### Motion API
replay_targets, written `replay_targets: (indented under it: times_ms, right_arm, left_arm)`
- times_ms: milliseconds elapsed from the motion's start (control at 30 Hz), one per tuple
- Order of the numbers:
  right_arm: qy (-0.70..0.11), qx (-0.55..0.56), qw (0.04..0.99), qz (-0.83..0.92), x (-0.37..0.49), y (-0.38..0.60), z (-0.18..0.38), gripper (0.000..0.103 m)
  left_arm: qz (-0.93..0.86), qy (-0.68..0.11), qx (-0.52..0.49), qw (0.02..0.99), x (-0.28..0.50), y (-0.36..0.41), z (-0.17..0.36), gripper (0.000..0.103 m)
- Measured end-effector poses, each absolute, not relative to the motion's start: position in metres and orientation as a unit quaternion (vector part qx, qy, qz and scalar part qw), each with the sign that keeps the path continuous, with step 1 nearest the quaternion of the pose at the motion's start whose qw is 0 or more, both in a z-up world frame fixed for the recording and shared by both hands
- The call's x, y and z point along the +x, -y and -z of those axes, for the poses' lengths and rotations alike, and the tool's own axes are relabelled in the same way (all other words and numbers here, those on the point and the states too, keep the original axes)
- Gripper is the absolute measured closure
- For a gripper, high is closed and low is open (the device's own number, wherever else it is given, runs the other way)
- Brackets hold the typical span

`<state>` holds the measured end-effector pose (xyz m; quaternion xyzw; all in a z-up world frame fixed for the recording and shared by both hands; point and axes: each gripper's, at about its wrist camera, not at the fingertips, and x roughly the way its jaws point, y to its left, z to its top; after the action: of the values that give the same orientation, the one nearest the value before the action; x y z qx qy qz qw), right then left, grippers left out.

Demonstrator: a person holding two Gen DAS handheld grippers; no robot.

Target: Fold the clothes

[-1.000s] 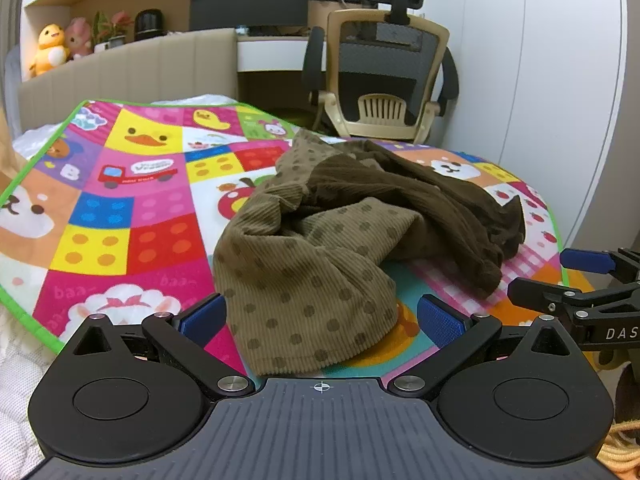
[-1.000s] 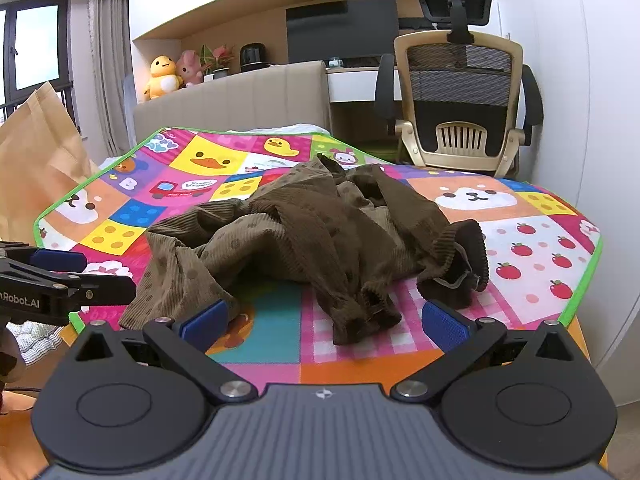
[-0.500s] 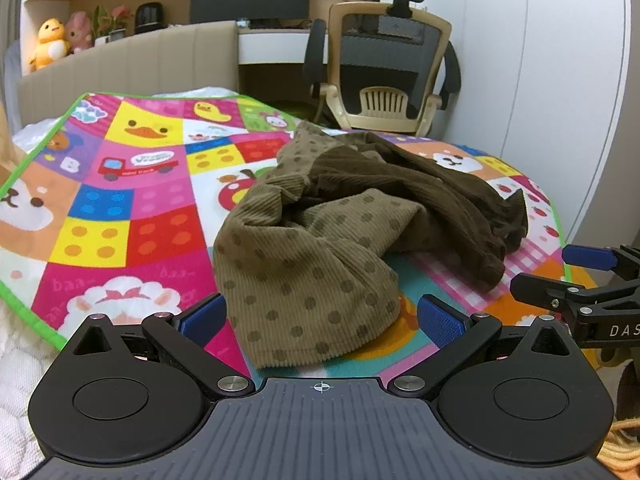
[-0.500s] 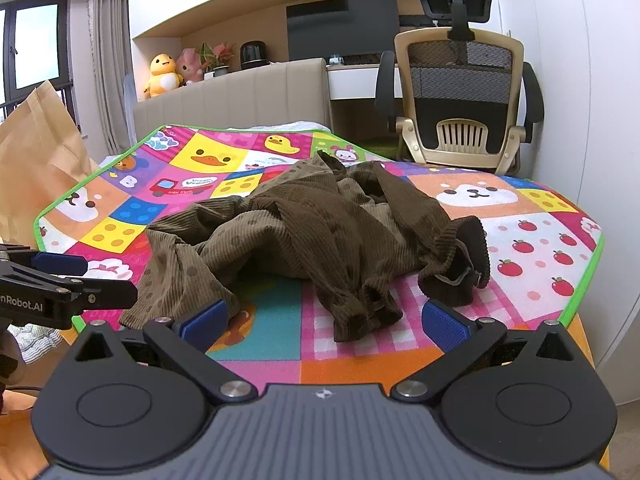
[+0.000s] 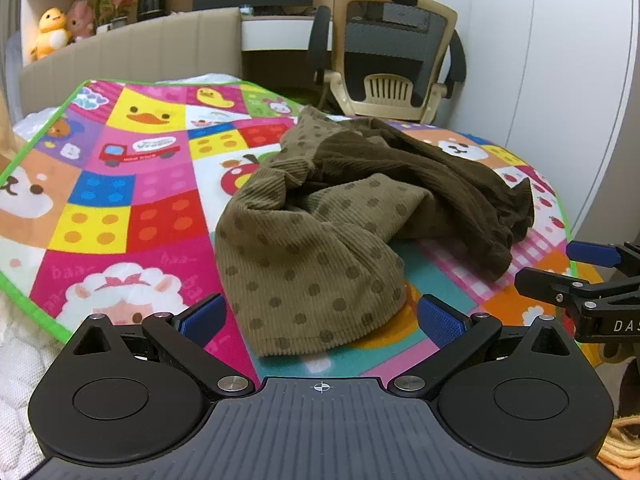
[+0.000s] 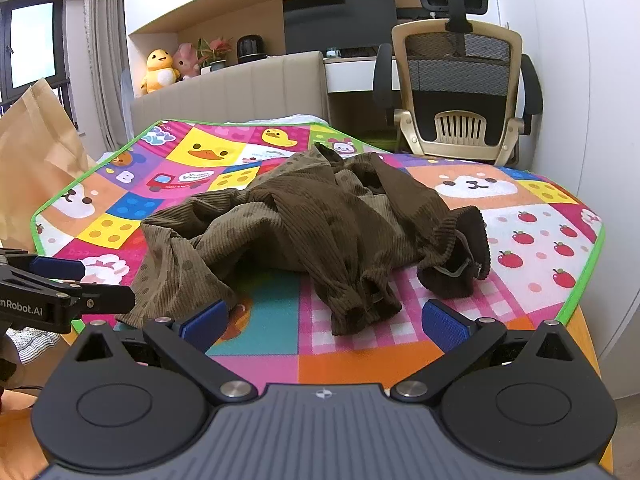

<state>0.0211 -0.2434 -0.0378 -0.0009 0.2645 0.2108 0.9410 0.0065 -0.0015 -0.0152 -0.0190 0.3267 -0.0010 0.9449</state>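
The left gripper [image 5: 320, 316] is spread wide and holds nothing. Its blue pads [image 5: 202, 314] flank the near hem of the brown corduroy garment [image 5: 340, 232] without touching it. This placement suggests an approach to the nearest edge, since a hem gives a defined line to pinch.

The right gripper [image 6: 324, 318] is likewise spread wide and empty. It hovers at the near edge of the play mat [image 6: 540, 240], with a bunched dark cuff [image 6: 360, 312] of the garment just beyond the gap between its fingers. In the left wrist view the right gripper appears at the far right edge; in the right wrist view the left gripper appears at the near left. The two tools therefore stand side by side along the near side of the garment, well placed for a two-point pick-up.

The garment lies crumpled near the middle of the mat. A lighter dotted section falls toward the near left and a darker ribbed section lies toward the right, ending in a rolled cuff [image 6: 460, 264]. No fold has been made yet. The likely first step is to lift and spread the cloth flat.

The mat covers a bed and provides a flat working surface. A paper bag [image 6: 36, 160] stands at the far left. An office chair [image 6: 460, 92] stands beyond the far right corner.
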Motion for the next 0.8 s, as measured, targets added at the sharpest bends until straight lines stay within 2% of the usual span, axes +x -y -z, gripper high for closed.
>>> replay_targets:
  times_ms: [800]
  right_arm:
    - [-0.268,0.003,0.94,-0.213,0.0233,0.2433,0.0402,0.0]
  left_arm:
    - [-0.001,-0.334,-0.02,0.942,0.0098,0.0001,0.0157,0.0]
